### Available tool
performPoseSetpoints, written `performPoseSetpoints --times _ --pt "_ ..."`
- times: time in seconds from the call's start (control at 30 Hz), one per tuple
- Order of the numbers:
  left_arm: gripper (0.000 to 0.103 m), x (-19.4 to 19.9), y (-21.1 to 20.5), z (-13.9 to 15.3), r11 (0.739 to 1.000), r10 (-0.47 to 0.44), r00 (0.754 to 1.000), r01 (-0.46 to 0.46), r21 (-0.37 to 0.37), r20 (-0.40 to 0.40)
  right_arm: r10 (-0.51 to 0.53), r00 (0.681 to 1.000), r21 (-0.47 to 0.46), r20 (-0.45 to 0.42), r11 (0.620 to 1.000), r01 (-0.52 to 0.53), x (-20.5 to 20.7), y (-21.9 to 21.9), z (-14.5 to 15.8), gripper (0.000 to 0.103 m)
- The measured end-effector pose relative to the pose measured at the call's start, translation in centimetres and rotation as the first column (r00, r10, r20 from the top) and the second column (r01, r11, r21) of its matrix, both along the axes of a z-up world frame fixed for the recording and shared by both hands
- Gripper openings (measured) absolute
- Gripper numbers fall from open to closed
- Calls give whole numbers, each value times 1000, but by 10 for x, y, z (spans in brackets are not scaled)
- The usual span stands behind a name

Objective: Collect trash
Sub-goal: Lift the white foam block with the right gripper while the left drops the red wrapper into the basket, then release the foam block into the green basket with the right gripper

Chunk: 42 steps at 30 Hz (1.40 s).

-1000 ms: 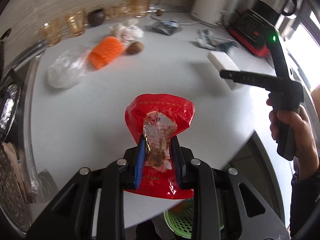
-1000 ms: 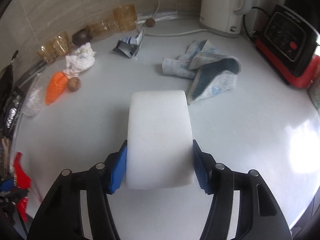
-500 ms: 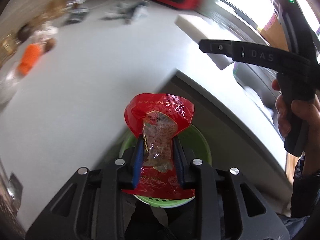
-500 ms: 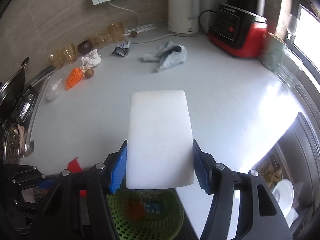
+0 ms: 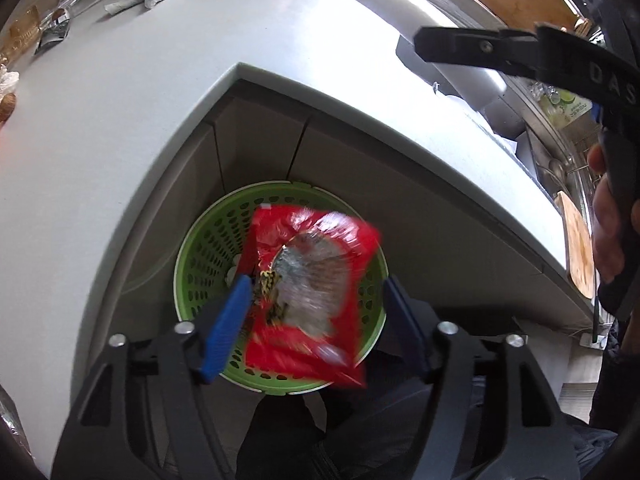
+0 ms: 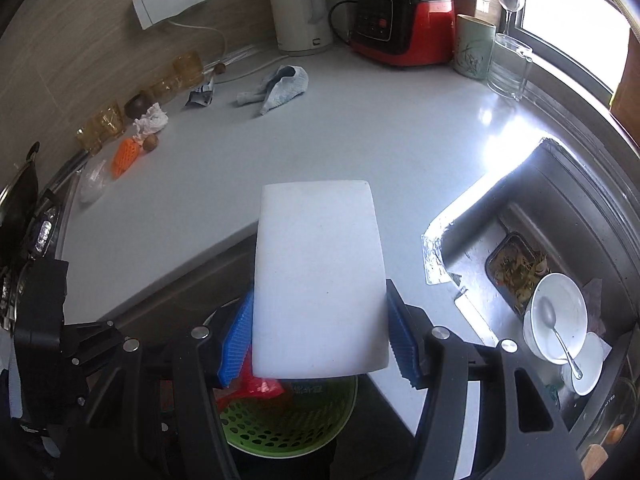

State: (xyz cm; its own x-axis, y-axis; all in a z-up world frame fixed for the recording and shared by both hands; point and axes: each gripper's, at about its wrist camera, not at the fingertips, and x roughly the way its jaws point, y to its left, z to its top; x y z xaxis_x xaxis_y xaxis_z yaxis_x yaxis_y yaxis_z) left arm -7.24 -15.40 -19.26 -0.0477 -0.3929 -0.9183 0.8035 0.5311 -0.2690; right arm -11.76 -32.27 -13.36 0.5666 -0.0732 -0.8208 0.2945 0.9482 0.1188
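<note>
My left gripper is open above the green perforated trash basket on the floor by the counter corner. The red snack wrapper is loose between its jaws, blurred, falling over the basket. My right gripper is shut on a white foam block, held above the same basket, where the red wrapper shows beneath the block. The right gripper and block also show in the left wrist view.
On the grey counter lie an orange net, crumpled white paper, a clear plastic bag, a foil wrapper, a blue-grey cloth and a nut. Glasses, kettle, red cooker stand behind. Sink with dishes lies right.
My left gripper moved off the counter over the basket, opened, and let go of the red wrapper, which is dropping. My right gripper carried the foam block back over the basket.
</note>
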Motion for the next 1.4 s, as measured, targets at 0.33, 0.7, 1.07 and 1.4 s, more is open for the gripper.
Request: performPoseSetpoints --times 0.33,0.7,1.07,1.4 --pt "84 7 21 18 996 78 985 -84 34 151 84 996 40 4 996 -84 -17 20 -4 61" --pt "92 50 114 46 915 386 881 -404 10 274 292 951 -12 -107 956 -295 -32 80 -36 95" --pt "92 76 162 55 811 565 771 -584 -26 293 337 941 -39 -20 941 -338 3 87 -13 100" --pt "92 100 193 73 715 675 666 -696 -60 317 402 914 -45 46 915 -400 55 101 6 101"
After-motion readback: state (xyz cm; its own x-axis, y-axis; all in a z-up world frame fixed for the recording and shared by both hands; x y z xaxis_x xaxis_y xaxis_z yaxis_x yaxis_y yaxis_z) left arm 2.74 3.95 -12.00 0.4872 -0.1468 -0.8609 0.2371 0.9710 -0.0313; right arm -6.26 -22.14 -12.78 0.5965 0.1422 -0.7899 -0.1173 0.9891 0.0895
